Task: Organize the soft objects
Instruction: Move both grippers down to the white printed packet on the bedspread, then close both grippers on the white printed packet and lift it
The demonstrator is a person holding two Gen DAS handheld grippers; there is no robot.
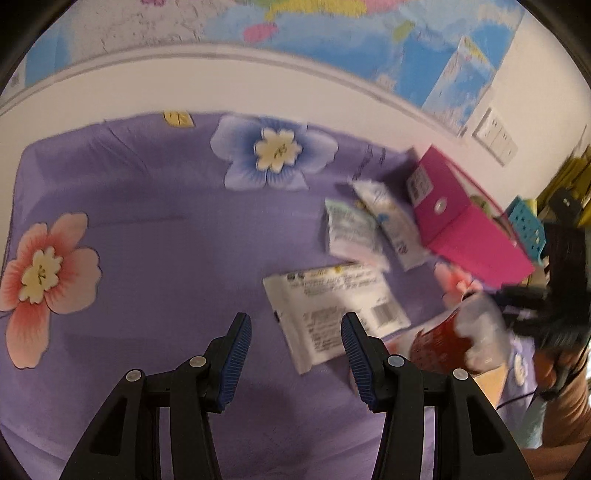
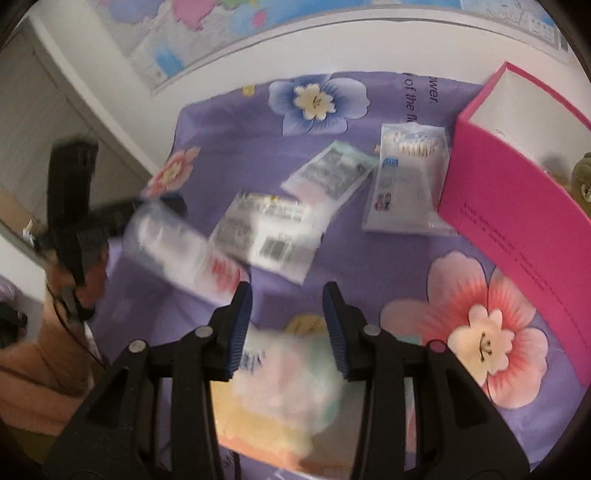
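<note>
Several soft plastic packets lie on a purple flowered sheet (image 1: 147,229). A large white packet with a barcode (image 1: 332,314) lies just ahead of my open, empty left gripper (image 1: 295,343); it also shows in the right wrist view (image 2: 269,232). A mint-and-white packet (image 1: 351,232) (image 2: 328,173) and a cotton-swab packet (image 1: 391,225) (image 2: 406,177) lie beside an open pink box (image 1: 465,229) (image 2: 517,206). My right gripper (image 2: 288,321) is open over a blurred pastel packet (image 2: 291,380). In the right wrist view the left gripper (image 2: 92,221) appears at left, next to a blurred clear packet with red print (image 2: 177,251).
A world map (image 1: 332,33) hangs on the white wall behind the bed. A teal basket (image 1: 528,229) stands behind the pink box. A green plush toy (image 2: 581,177) sits inside the box. A wall switch plate (image 1: 495,134) is at the right.
</note>
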